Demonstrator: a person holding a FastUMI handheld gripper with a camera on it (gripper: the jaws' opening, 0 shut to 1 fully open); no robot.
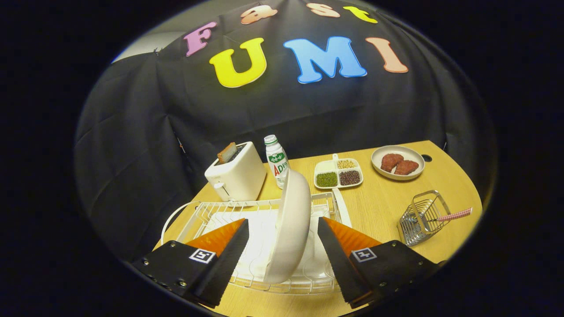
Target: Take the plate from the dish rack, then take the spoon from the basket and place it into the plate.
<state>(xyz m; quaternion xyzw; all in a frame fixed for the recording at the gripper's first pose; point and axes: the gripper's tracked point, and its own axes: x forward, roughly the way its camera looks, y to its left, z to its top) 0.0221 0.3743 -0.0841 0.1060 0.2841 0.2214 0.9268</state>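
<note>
Still racked, the plate (288, 229) stands between the gripper's (282, 253) spread fingers, untouched; the spoon (445, 216) waits in its basket (421, 218).

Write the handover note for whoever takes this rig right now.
Tongs: open, one finger on each side of the plate, not pressing on it.
Plate: upright on its edge in the dish rack, between the fingers.
Spoon: in the wire basket on the table beyond the right finger, handle sticking out.
Done: tongs lined up on the plate.
Left: close on the plate, lift it out, set it down, then fetch the spoon and put it in the plate.
</note>
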